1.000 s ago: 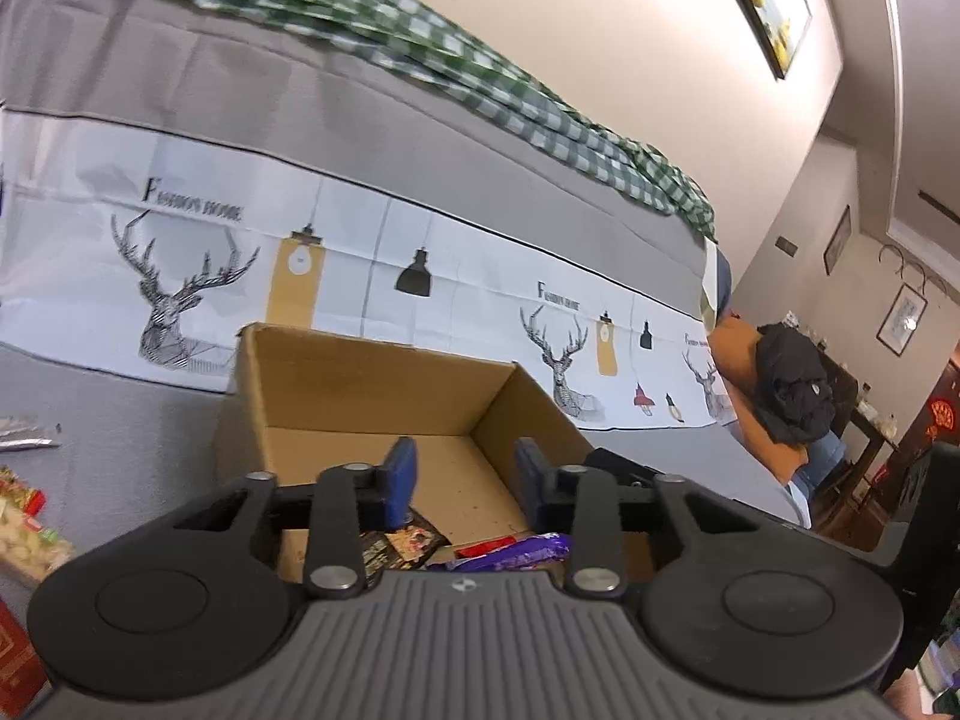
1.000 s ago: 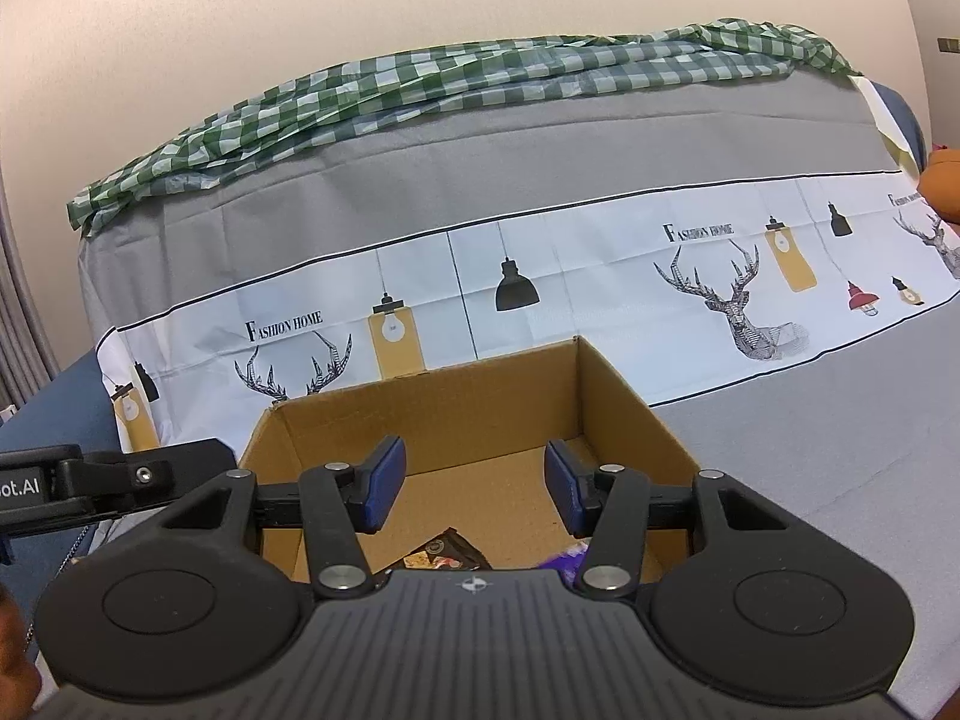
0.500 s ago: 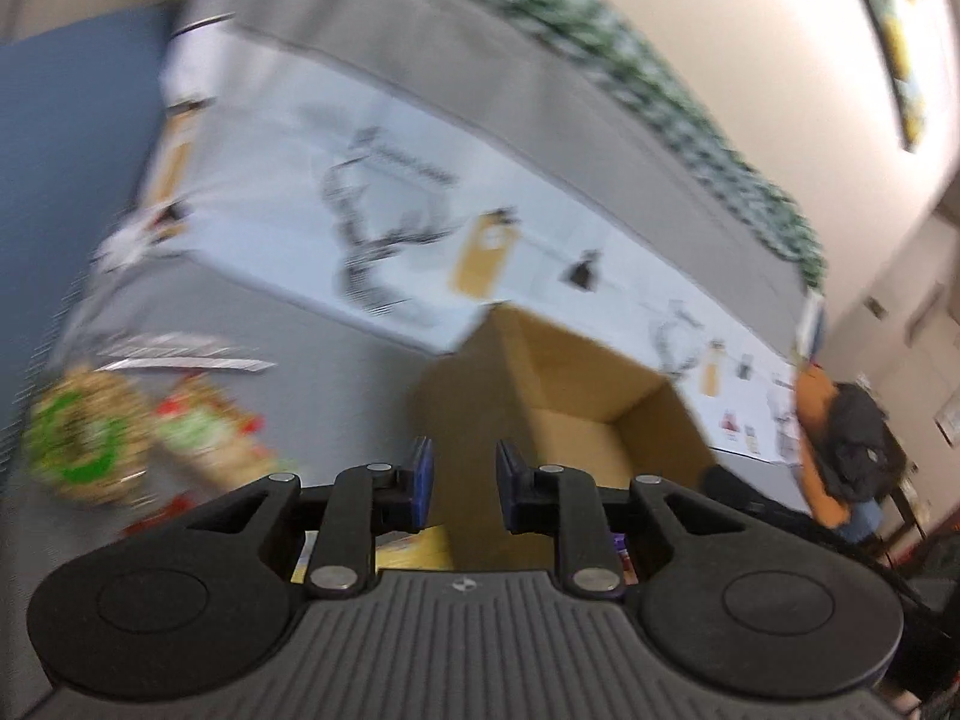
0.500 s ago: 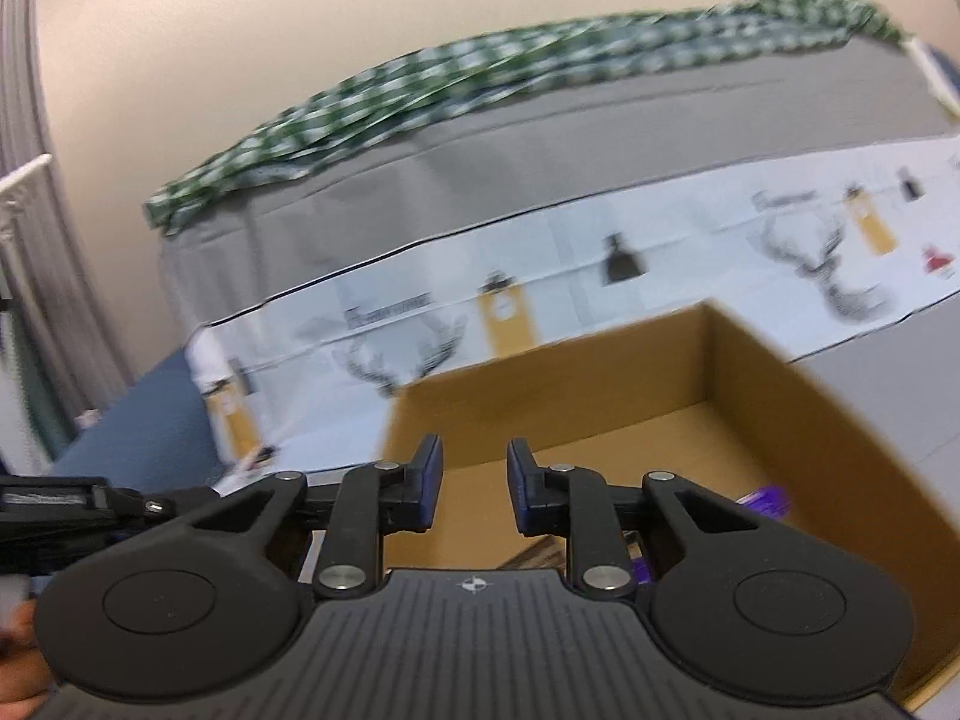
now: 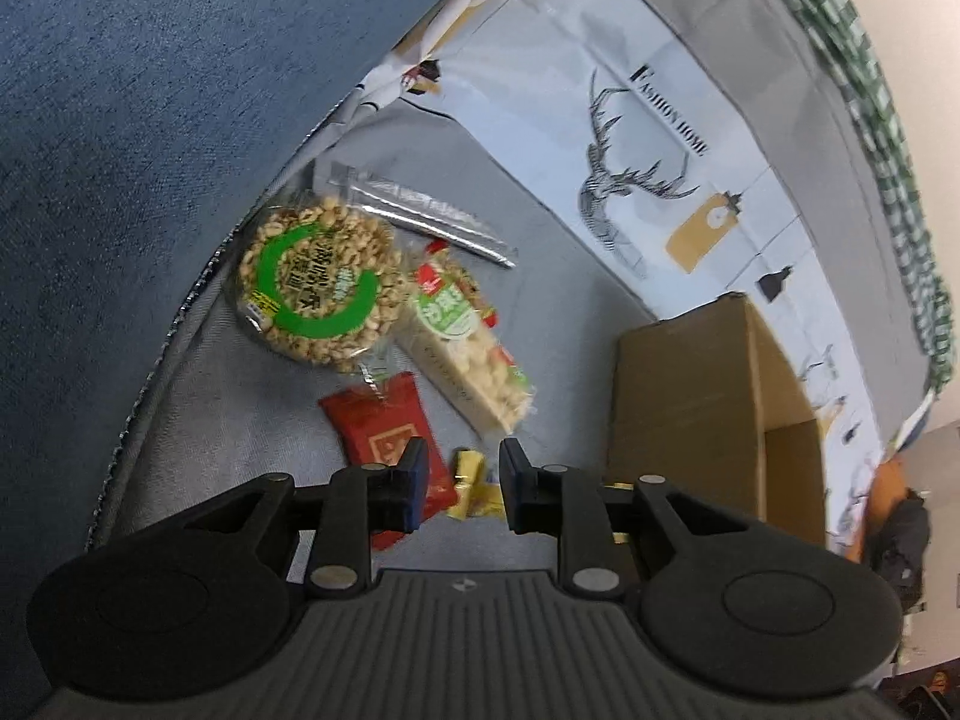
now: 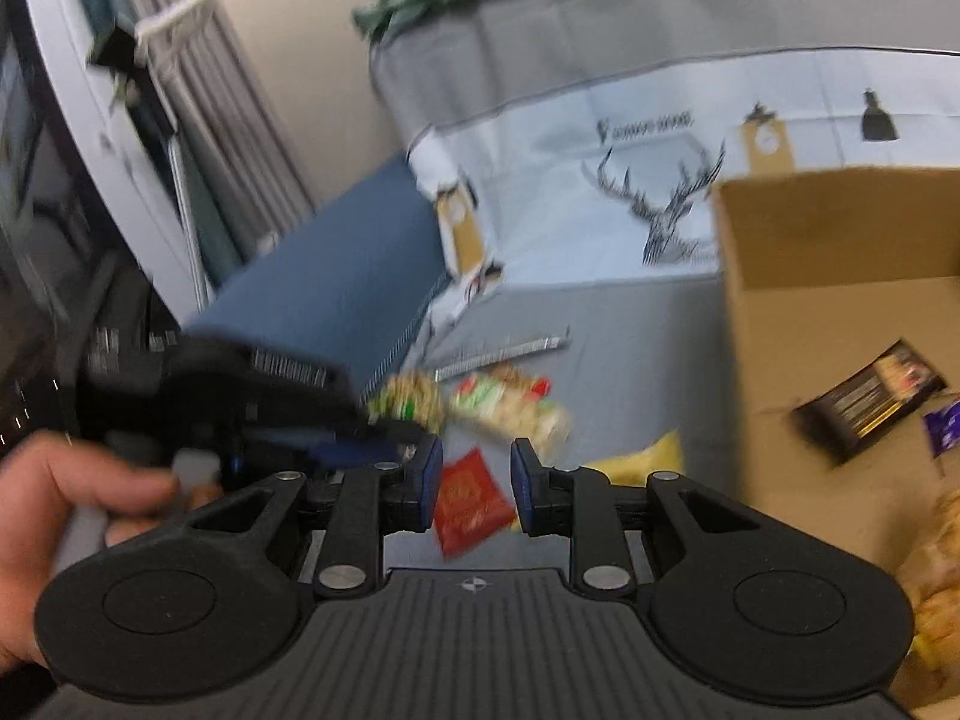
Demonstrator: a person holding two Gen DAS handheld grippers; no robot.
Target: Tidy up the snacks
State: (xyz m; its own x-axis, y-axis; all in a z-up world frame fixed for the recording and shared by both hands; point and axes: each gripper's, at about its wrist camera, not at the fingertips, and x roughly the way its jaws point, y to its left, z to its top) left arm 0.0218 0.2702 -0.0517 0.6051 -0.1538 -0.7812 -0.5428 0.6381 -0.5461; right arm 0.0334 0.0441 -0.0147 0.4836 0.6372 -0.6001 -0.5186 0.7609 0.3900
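Loose snacks lie on the grey sofa seat left of an open cardboard box (image 5: pixel 690 408): a round peanut pack with a green ring (image 5: pixel 312 288), a cracker bag (image 5: pixel 462 342), a red packet (image 5: pixel 384 438), small gold-wrapped sweets (image 5: pixel 474 486) and a silver stick packet (image 5: pixel 420 210). My left gripper (image 5: pixel 462 480) hovers over the red packet and sweets, jaws narrow and opening, nothing between them. My right gripper (image 6: pixel 474 486) hangs above the red packet (image 6: pixel 468 498), jaws narrow and opening, also holding nothing. The box (image 6: pixel 840 252) holds a dark bar (image 6: pixel 870 402) and a purple wrapper (image 6: pixel 945 429).
A blue sofa arm (image 5: pixel 150 120) bounds the pile on the left, and the deer-print cover (image 5: pixel 630 168) rises behind it. A hand (image 6: pixel 66 492) holds the other gripper's body (image 6: pixel 258 396) at the left of the right wrist view. A yellow packet (image 6: pixel 648 456) lies beside the box.
Both views have swung left and down, from the box's inside to the snack pile beside it. Both pairs of jaws stand much narrower than a second ago. The left gripper has rolled.
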